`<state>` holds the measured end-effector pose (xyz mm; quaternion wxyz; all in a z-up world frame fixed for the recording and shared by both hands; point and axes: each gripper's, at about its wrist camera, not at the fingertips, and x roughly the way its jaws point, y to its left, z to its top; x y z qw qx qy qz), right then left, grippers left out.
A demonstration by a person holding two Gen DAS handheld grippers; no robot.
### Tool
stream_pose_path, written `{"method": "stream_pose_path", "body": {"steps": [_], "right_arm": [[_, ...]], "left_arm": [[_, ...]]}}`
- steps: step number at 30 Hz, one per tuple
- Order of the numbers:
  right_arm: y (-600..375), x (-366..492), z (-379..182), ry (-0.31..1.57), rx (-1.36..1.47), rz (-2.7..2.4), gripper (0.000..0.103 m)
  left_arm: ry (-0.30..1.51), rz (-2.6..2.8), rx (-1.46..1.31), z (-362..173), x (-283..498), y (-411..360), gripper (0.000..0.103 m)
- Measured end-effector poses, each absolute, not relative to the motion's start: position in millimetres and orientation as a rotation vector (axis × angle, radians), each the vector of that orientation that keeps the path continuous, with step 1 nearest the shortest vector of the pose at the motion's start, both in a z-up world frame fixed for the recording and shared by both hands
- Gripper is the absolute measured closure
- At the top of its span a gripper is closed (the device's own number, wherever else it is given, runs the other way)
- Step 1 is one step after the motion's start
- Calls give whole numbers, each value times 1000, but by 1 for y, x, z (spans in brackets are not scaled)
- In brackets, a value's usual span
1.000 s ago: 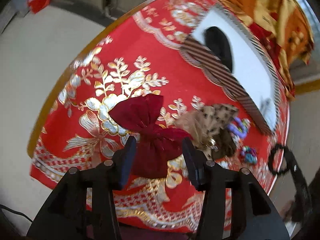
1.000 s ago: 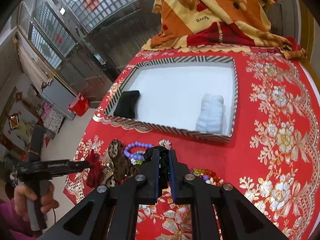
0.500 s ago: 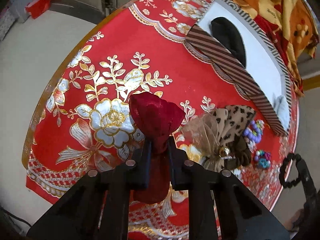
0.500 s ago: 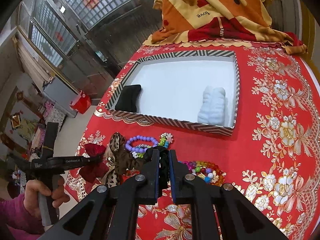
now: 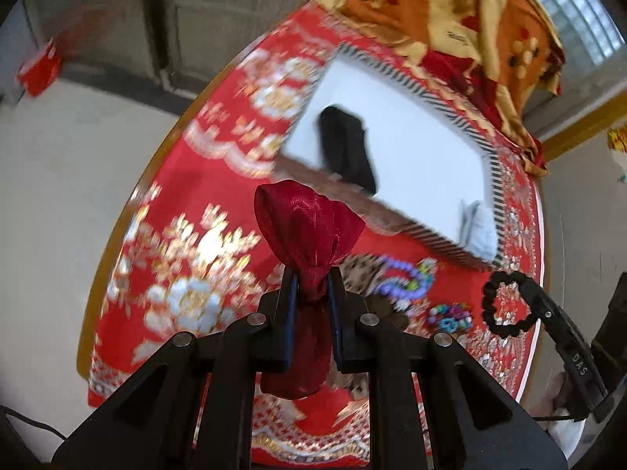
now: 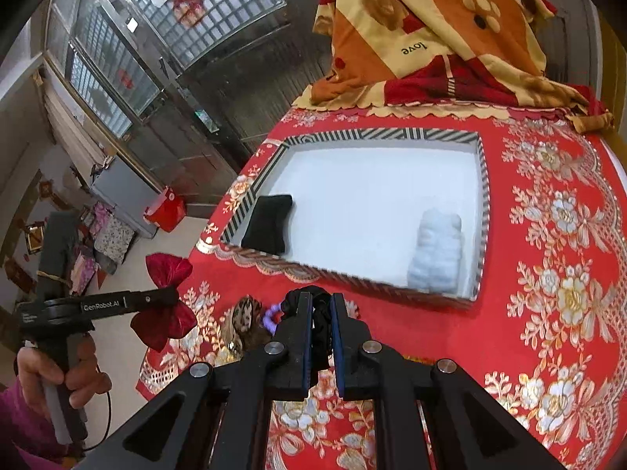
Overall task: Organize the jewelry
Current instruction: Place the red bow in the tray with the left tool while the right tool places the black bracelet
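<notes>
Presently, the striped tray [image 6: 485, 211] is sitting on the red-clothed surface [image 6: 548, 293]. Left gripper [image 5: 311, 286] jaws are clamping a red satin bow [image 5: 305, 231] above the surface; right gripper [image 6: 321, 305] jaws are pinching a black beaded bracelet [image 5: 505, 301] near the tray.

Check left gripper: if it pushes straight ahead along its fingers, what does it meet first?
Likely the near striped wall of the tray, close to the black pad inside. The left gripper, shut on the red bow, seems raised, so it might pass over the wall; depth is unclear.
</notes>
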<state>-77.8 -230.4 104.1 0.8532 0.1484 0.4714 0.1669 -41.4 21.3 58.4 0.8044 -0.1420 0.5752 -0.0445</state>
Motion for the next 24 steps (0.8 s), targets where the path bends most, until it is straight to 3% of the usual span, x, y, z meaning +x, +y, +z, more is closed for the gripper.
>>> {"method": "stream_pose_path", "body": {"steps": [12, 24], "right_arm": [[-241, -24, 102, 995, 329, 259, 95], [-235, 34, 59, 1079, 354, 221, 95]], "left_arm": [[1179, -186, -166, 72, 33, -33, 90], [1257, -237, -147, 35, 100, -65, 90]]}}
